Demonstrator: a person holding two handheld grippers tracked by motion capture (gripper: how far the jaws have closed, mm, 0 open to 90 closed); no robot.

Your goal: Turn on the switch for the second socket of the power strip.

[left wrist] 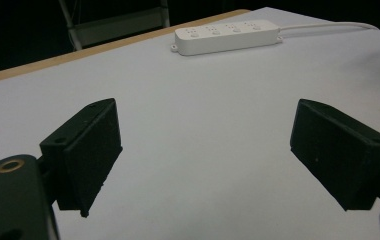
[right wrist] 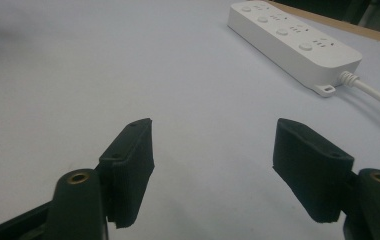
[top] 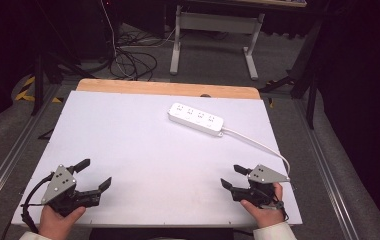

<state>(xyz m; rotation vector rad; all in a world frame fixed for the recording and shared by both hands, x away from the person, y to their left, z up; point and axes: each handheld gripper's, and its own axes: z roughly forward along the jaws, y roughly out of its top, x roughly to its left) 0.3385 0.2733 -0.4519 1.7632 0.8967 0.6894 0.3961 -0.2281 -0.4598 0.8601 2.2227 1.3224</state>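
White power strip (top: 196, 119) lying flat, long axis slanting, cord end toward the right gripper (top: 230, 176), left gripper (top: 97, 173) well apart from the strip, both level, jaws spread wide (nothing between them).

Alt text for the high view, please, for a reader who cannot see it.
Two hand-held grippers, left gripper and right gripper, rest open and empty at the near edge of a white table. A white power strip lies at the far right, its cord trailing toward the right gripper.
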